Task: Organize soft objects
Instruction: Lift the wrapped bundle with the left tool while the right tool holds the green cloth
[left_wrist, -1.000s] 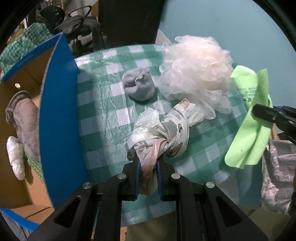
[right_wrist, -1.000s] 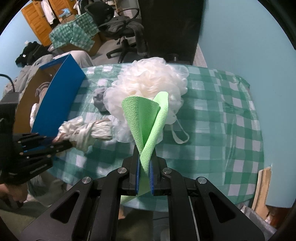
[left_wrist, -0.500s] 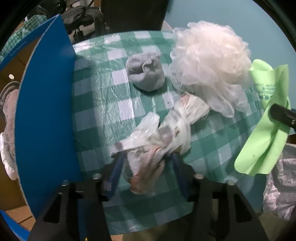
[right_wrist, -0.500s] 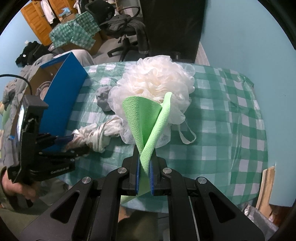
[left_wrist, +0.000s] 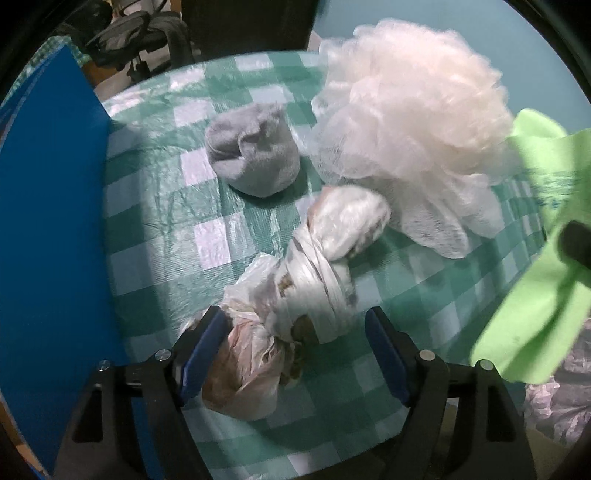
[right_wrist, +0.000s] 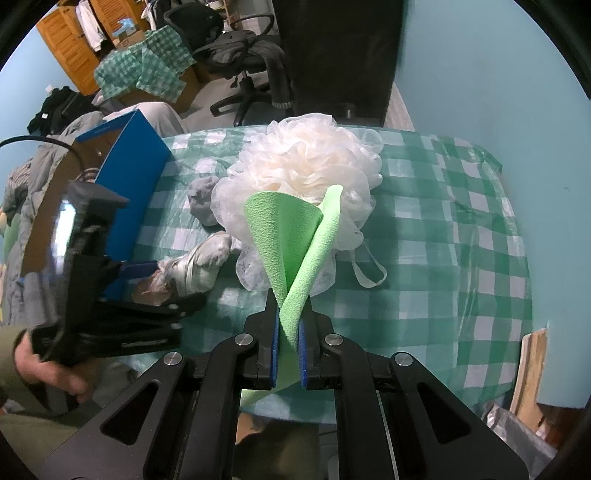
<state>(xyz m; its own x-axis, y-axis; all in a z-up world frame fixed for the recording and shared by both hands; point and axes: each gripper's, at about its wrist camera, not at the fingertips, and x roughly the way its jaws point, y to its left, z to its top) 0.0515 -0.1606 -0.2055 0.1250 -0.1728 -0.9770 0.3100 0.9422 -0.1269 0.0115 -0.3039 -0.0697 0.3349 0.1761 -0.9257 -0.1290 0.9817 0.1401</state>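
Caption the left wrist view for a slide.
Left tool opening around a knotted plastic bag on the checked table.

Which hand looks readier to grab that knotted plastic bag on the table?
Left. Its fingers are opening with the bag lying between them, while the right gripper is shut on the green cloth.

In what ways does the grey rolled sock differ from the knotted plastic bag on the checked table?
The grey rolled sock is one plain grey, matte and fuzzy; the knotted plastic bag is whitish, glossy and crinkled. The sock is a compact round ball; the bag is a longer bundle tied in the middle. The sock lies clear of the opening left gripper; the bag's end lies between its fingers. Both rest on the checked table.
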